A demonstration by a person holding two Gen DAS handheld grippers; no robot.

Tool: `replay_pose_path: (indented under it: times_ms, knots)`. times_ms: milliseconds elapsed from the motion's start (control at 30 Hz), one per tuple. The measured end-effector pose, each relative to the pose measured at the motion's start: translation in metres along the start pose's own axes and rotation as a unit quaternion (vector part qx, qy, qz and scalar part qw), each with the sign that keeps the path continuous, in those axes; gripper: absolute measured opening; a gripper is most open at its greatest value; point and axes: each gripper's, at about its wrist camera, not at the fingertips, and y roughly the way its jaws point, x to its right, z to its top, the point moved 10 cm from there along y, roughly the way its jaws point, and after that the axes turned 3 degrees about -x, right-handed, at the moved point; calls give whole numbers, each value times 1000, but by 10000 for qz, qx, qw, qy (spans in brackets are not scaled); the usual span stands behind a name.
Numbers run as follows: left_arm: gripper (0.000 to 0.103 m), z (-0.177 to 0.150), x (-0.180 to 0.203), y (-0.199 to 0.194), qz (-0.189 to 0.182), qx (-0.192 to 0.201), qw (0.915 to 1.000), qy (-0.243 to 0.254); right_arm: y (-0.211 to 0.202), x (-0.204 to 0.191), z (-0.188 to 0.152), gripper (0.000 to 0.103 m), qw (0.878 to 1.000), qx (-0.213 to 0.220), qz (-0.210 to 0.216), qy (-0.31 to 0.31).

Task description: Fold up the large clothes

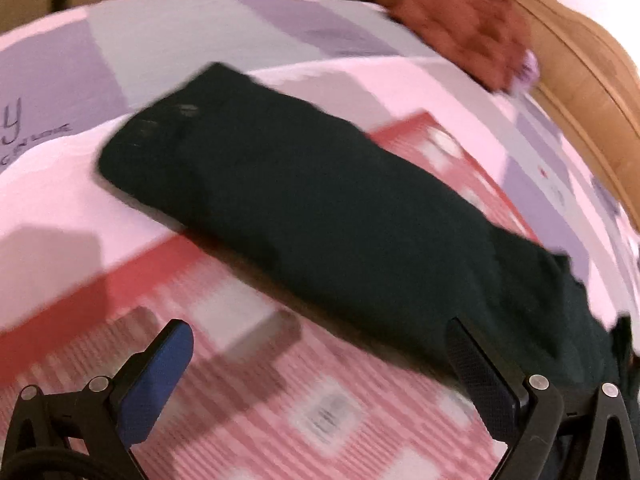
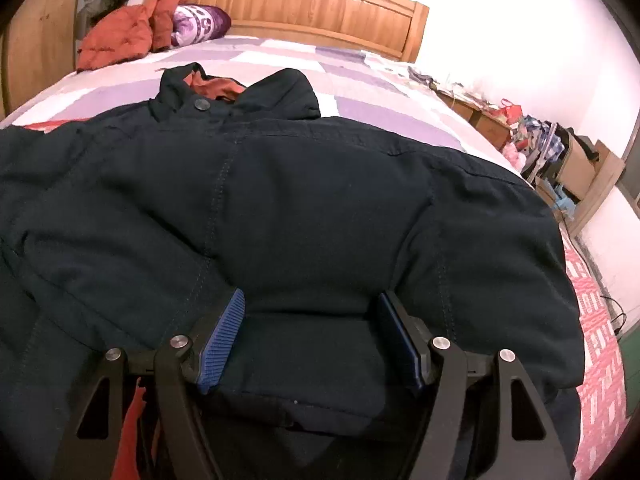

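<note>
A large dark navy jacket (image 2: pixel 304 208) with an orange lining lies spread on the bed, collar toward the headboard. In the left wrist view one of its sleeves (image 1: pixel 320 216) stretches flat across the bedspread, cuff at the far left. My left gripper (image 1: pixel 316 344) is open and empty, hovering above the bedspread just in front of the sleeve; the view is blurred. My right gripper (image 2: pixel 312 312) is open, its blue pads on either side of a fold of the jacket near the hem, close to the cloth.
The bed has a pink, purple and red patchwork bedspread (image 1: pixel 120 60). An orange garment (image 2: pixel 120 36) and a purple pillow (image 2: pixel 200 22) lie by the wooden headboard (image 2: pixel 320 4). Cluttered furniture (image 2: pixel 552 148) stands along the bed's right side.
</note>
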Motion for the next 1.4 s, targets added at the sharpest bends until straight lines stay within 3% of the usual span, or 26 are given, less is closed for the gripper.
replay_pose_path:
  times_ms: [233,433,467,533,600,767,900,1067,1200,1400]
  knots:
    - [103,19,-17,42,-113,-211,9989,-409,-1,0,-1,72,9999,-7,-98,-61]
    - [100,46,-7,77,301,-187,9992,-209,-1,0,-2,72,9999,-16,-120,-79]
    - [92,51,-4,79,244,-143,9994,-208,-1,0,-2,72,9999,-14,-119,-80]
    - [30,63,-2,75,110,-9,9997,-222,-2,0,-2,72,9999,-13,-123,-83]
    - [19,74,11,65,-63,192,9998,-22,-2,1,-2,72,9999,-14,-130,-86]
    - [16,88,48,28,-71,631,9952,743,-1,1,-2,72,9999,-15,-130,-84]
    - [16,93,100,-19,-432,1096,9831,1403,-1,1,-2,72,9999,-13,-130,-86]
    - [16,79,187,-63,-1003,1301,9630,2136,-1,1,-2,72,9999,-14,-130,-89]
    - [16,43,267,-88,-1421,1308,9406,2793,-1,1,-2,72,9999,-15,-130,-89]
    - [14,-40,360,-95,-1856,1014,9174,3371,-3,4,1,72,9998,-189,-37,-62]
